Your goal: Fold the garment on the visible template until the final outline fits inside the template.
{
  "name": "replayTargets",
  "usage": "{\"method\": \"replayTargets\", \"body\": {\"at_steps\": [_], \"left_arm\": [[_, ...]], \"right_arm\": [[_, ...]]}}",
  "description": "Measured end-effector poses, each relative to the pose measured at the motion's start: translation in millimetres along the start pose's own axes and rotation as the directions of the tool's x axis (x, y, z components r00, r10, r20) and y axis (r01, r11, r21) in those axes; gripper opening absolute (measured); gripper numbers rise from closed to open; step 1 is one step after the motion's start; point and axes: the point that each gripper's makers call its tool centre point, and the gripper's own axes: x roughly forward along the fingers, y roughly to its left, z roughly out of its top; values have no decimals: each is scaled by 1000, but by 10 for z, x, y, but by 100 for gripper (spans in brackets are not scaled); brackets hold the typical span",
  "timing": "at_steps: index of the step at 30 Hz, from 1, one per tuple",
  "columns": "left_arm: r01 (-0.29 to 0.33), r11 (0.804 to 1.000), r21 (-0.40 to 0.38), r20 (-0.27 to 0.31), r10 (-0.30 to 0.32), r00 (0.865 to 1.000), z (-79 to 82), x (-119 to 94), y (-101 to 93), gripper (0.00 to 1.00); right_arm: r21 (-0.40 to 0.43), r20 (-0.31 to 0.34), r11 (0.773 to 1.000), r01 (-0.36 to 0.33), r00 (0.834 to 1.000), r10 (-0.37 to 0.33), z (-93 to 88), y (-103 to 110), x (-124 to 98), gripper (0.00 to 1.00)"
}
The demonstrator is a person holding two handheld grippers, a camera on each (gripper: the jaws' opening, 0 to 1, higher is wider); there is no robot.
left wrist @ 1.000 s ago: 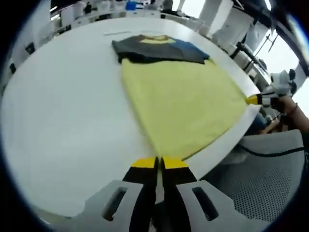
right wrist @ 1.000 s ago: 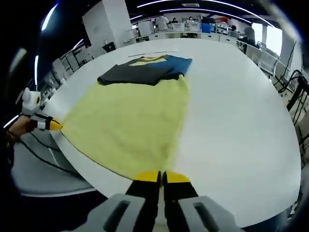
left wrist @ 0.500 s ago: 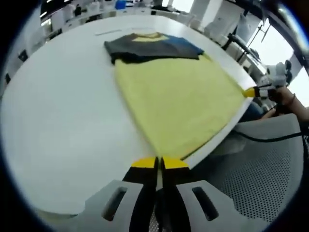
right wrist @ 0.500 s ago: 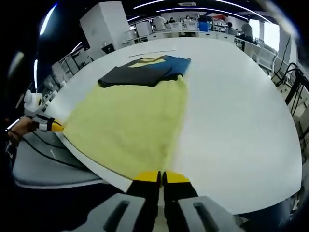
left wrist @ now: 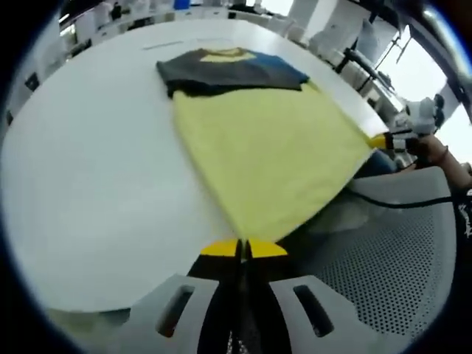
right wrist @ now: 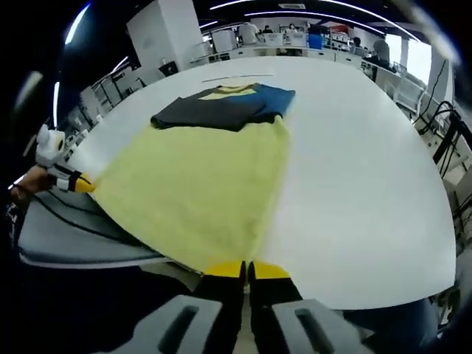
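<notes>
The left tool (left wrist: 241, 249) was clamped on one near corner of the yellow garment (left wrist: 269, 151), its jaws pressed together on the hem. The right tool (right wrist: 244, 271) gripped the other near corner likewise. Ahead of both tools the garment lay spread on the white table (right wrist: 354, 184), its dark folded top (right wrist: 221, 109) farthest away.
</notes>
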Motion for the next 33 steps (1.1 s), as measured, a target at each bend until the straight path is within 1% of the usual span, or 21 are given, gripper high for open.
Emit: {"method": "replayTargets", "body": {"at_steps": [3,7,12,14,15,19,22,24,26,28,31,32,33], "left_arm": [[4,1000,-12,5,-4,1000,10,-9,21,0],[10,1000,-11,0,-10,1000,1,-35,26,0],[19,1000,-20,4,-19,1000,4,-88,-27,0],[25,999,-20,11,-25,1000,25,-112,-28,0],[30,999,-34,24,-29,999,63,-156,-41,0],[38,998,-54,62,-34,997,182,-261,-15,0],[36,998,-48,87,-32,996,284,-333,6,0],[36,999,-29,109,-33,994,366,-368,19,0],[37,999,-37,133,-32,991,443,-396,53,0],[39,998,-45,160,-31,987,531,-442,55,0],[35,998,-44,192,-26,981,658,-509,72,0],[35,999,-37,203,-26,979,701,-529,77,0],[34,999,-17,231,-29,973,786,-549,94,0]], "right_arm": [[-16,13,1000,-7,1000,7,-5,22,-16,0],[-14,7,1000,-12,1000,12,-30,18,-25,0],[-26,7,1000,0,1000,1,-41,37,-52,0],[-35,5,999,1,1000,-1,-30,40,-69,0],[-37,8,999,5,1000,-4,-6,41,-87,0],[-85,25,996,23,999,-21,135,62,-183,0],[-115,43,993,38,999,-33,265,28,-246,0],[-120,59,992,45,998,-39,353,48,-316,0],[-126,74,991,52,996,-43,444,71,-362,0],[-160,99,985,68,994,-53,559,84,-407,0],[-186,116,979,87,991,-66,686,74,-444,0],[-193,121,977,94,990,-72,732,53,-449,0],[-222,133,969,107,988,-78,797,46,-466,0]]}}
